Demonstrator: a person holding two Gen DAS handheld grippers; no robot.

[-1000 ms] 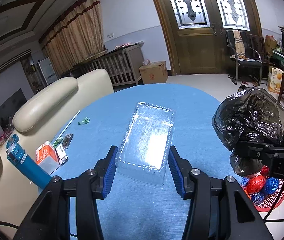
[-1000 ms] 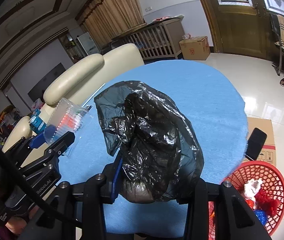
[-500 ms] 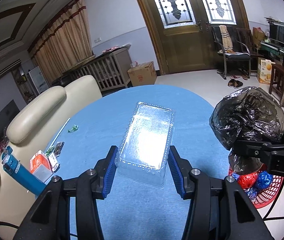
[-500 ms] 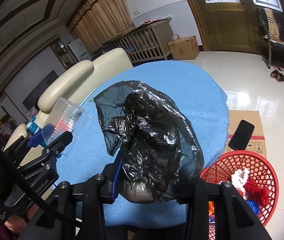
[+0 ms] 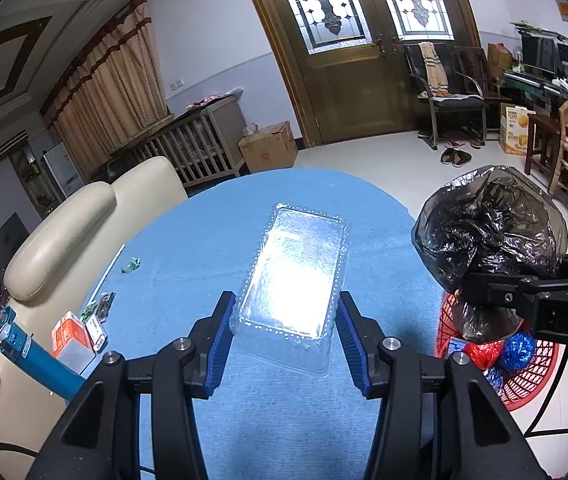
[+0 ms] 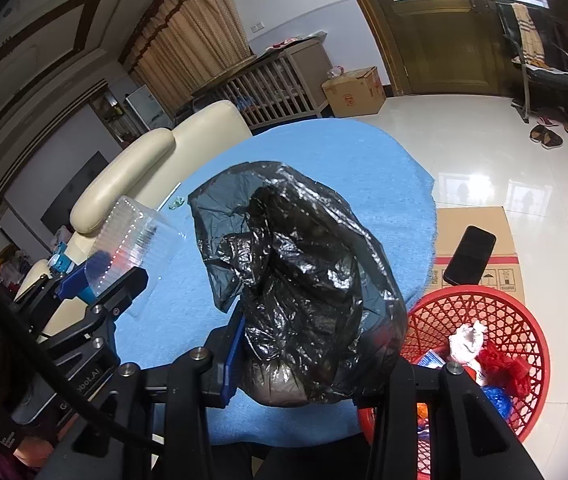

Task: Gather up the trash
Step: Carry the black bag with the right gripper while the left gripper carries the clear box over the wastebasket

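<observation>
One blue-clothed table (image 5: 187, 256); tiled floor (image 6: 480, 136)

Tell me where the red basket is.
The red basket stands on the floor at the table's right edge, beside a cardboard box; the black bag in the right gripper hangs near its rim.

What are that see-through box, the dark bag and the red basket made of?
Clear clamshell box: thin rigid plastic, probably; glossy, see-through. Black trash bag: thin plastic film, crinkled and shiny. Red basket: apparently moulded plastic, open lattice.
</observation>
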